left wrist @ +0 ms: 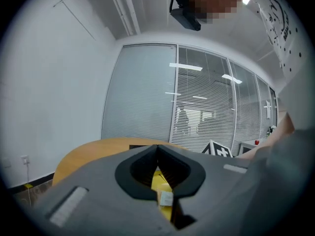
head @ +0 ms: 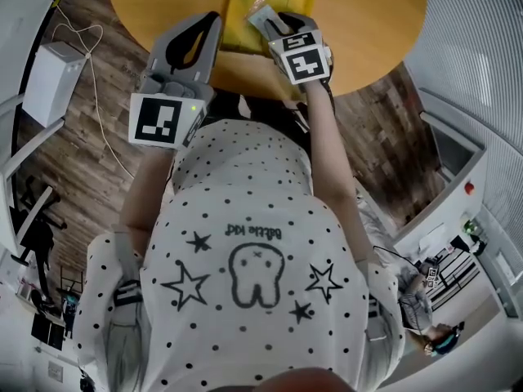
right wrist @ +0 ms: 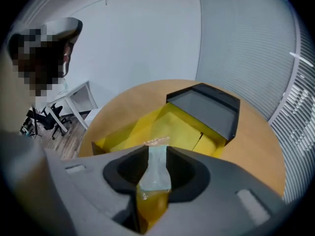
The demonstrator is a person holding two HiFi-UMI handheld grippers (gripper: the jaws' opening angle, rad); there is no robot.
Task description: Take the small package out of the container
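Note:
A small clear package (right wrist: 156, 173) with yellow contents stands between the jaws of my right gripper (right wrist: 157, 149). The jaws stand apart, one on each side of it, and I see no squeeze on it. In the head view the package (head: 258, 11) sticks out of the right gripper (head: 274, 21) over the near part of the open yellow box (head: 245, 31). The box's yellow inside (right wrist: 172, 127) and dark lid (right wrist: 206, 107) lie just beyond the jaws. My left gripper (head: 214, 19) hovers left of the box, its jaws closed tip to tip (left wrist: 157, 149) with nothing between them.
The box sits on a round wooden table (head: 368, 23). Wood floor surrounds it, with a white unit (head: 51, 76) and a cable at the left. Glass walls with blinds (left wrist: 206, 107) stand beyond the table.

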